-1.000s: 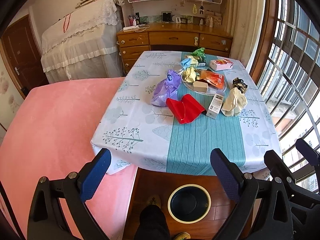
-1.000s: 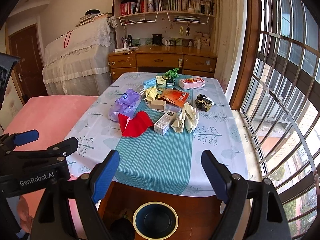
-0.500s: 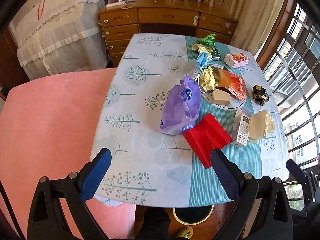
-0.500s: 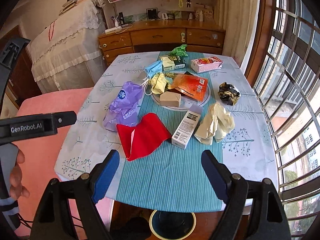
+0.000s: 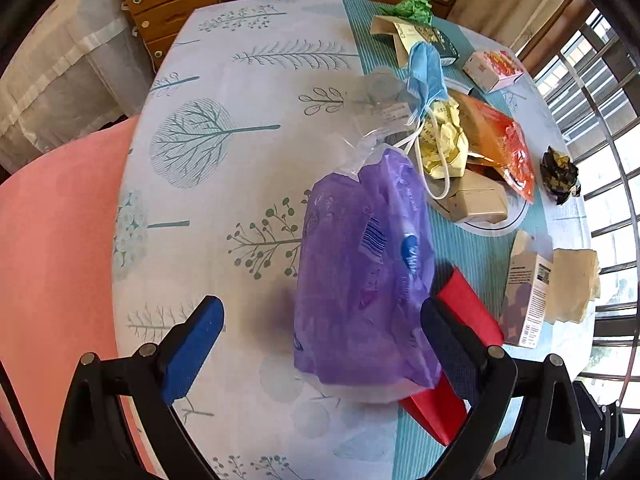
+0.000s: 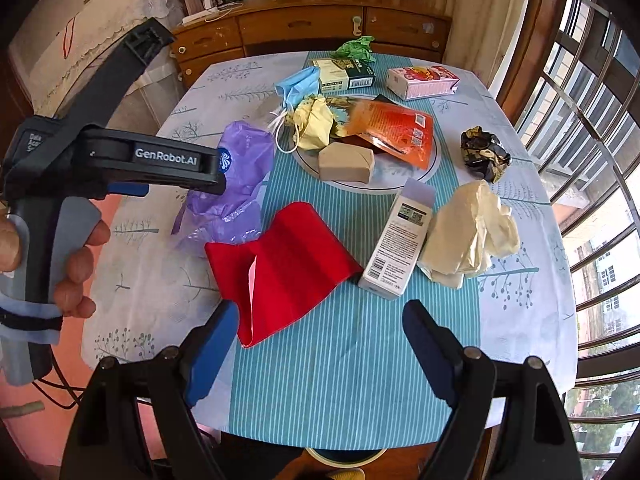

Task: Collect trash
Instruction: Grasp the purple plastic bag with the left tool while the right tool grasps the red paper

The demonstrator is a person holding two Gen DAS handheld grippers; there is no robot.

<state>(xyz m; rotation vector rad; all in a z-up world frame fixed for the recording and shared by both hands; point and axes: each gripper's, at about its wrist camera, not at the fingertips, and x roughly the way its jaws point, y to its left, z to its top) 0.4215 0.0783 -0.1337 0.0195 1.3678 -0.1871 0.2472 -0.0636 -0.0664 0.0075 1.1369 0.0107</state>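
Across the middle of both frames, table: a tree-printed cloth with a teal striped runner (image 6: 352, 360) covered the table and carried all the litter.
Purple bag: a crinkled purple plastic bag (image 5: 360, 280) lay at lower centre of the left wrist view, just ahead of and between the left gripper's fingers; in the right wrist view it sat at centre left, beside the folded red paper sleeve (image 6: 280, 264).
Handling: it looked light, soft and slippery, so it would likely crush flat; a pinch across a bunched fold seemed the safest hold.
Left gripper (image 5: 320, 344): jaws spread wide on either side of the bag's near end, gripping nothing.
Right gripper (image 6: 316, 344): jaws apart, hovering above the runner's near edge, empty.
Plate: a round white plate (image 6: 384, 184) at upper centre held a beige paper-wrapped block (image 6: 346, 162), an orange foil pouch (image 6: 396, 128) and a crumpled yellow wrapper (image 6: 316, 122).
Bin: a cream-rimmed bin (image 6: 344, 456) showed only as a sliver at the bottom edge, under the table; its contents could not be seen.
Loose pieces: a white carton (image 6: 396, 248) lay touching a cream crumpled paper (image 6: 468, 236), right of centre.
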